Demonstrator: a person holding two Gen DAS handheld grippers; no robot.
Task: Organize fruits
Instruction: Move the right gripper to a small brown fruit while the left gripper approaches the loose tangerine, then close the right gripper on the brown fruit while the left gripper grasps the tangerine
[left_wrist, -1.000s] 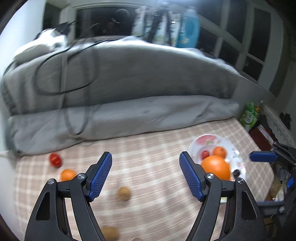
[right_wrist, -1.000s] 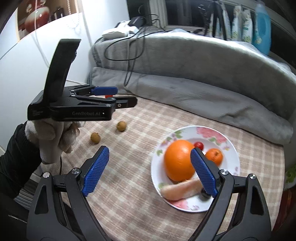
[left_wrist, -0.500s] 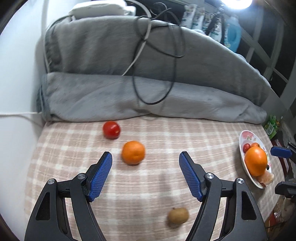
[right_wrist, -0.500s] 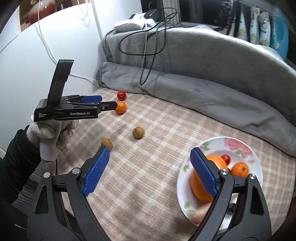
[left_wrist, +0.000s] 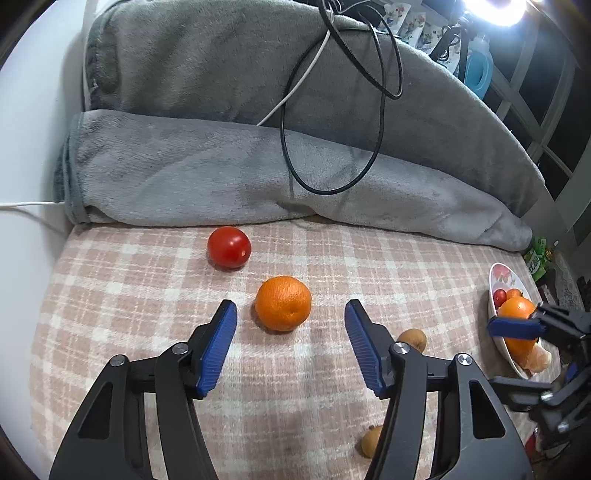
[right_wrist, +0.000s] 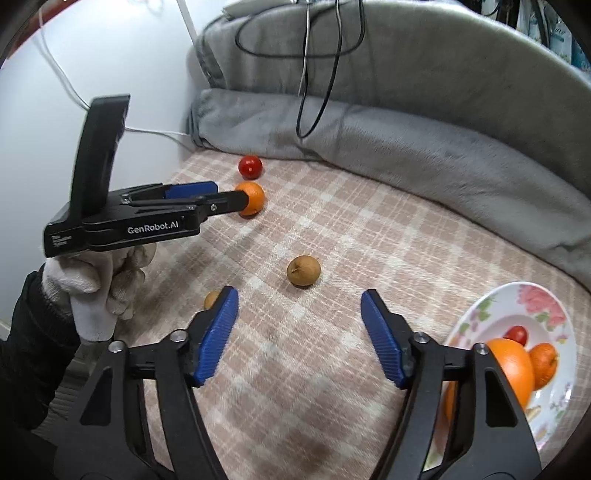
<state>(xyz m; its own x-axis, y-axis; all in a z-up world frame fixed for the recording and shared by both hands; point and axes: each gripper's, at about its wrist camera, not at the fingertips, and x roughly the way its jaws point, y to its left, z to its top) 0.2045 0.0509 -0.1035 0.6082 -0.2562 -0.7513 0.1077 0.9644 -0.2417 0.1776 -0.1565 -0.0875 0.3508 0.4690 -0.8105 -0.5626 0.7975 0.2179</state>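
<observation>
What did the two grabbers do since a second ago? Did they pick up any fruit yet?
Not yet. The left gripper swung from the plate side to the small orange, and its jaws are closing with nothing gripped. The right gripper left the plate for the brown fruit, jaws closing too, not touching. The tomato, the fruits and the plate stayed put.

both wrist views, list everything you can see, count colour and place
small round orange mandarin: one, orange, on the checked cloth ahead of the left gripper
round red tomato: one, red, beyond the mandarin
small round brown fruits: two, brown, loose on the cloth
pink checked cloth: one, pink and white
floral white plate: one, holding oranges and a small tomato
grey plush blanket: one, behind the cloth
black cable: looped on the blanket
left gripper: blue pads, closing, nothing gripped
right gripper: blue pads, closing, nothing gripped
white gloved hand: holds the left gripper
</observation>
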